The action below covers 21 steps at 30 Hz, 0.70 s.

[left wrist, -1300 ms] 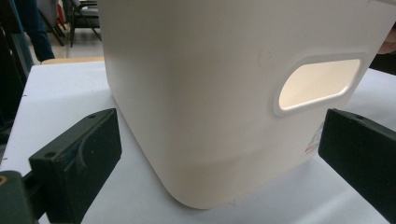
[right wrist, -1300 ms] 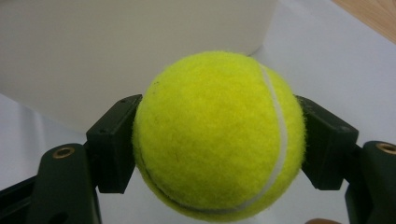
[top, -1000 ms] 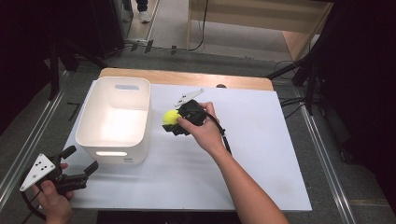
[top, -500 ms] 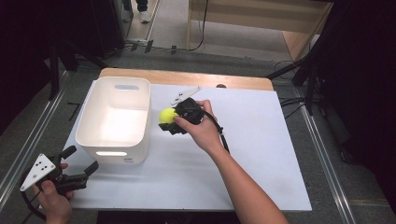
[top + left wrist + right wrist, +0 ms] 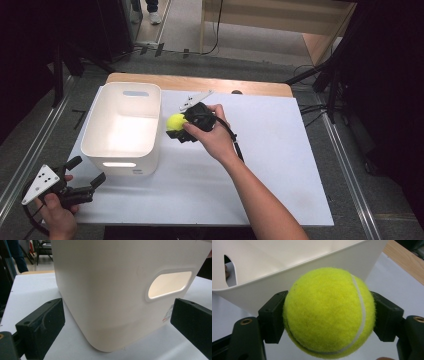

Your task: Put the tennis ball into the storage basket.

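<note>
right gripper point(image 5: 176, 123) clamped on tennis ball point(image 5: 329, 312), just beside white bin point(image 5: 123, 127) rim | left gripper point(image 5: 85, 176) spread wide, idle near bin's handle end | likely drop-in: lift clear over rim, centre, then release

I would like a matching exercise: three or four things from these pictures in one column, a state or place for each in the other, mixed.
1 tennis ball
2 white bin
3 left gripper
4 right gripper

a open, near the table's front corner
b standing on the white sheet
c clamped between two jaws
d shut, beside the bin's rim

Pairs: 1-c, 2-b, 3-a, 4-d
</note>
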{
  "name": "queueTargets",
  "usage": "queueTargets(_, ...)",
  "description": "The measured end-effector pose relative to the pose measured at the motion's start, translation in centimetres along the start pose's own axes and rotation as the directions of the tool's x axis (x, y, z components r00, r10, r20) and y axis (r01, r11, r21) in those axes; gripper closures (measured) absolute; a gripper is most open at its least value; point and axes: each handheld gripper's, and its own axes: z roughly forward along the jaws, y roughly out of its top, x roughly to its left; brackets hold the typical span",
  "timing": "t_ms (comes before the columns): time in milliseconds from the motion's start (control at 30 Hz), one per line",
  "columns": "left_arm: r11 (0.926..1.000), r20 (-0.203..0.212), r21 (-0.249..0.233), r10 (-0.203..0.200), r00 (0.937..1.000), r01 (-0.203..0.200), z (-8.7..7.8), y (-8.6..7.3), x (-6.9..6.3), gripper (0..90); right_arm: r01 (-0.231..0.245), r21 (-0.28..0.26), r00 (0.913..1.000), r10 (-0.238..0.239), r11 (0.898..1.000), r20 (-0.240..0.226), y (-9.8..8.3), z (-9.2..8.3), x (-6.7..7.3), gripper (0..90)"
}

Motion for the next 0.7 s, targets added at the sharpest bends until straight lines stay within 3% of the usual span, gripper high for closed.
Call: queueTargets(700,1.0000,0.000,0.000,0.000,1.0000,0.000,0.0,0.0,0.0,0.0,0.028,-0.011,0.9994,-0.028,1.000,-0.019,1.5,-0.4,0.6,23.1)
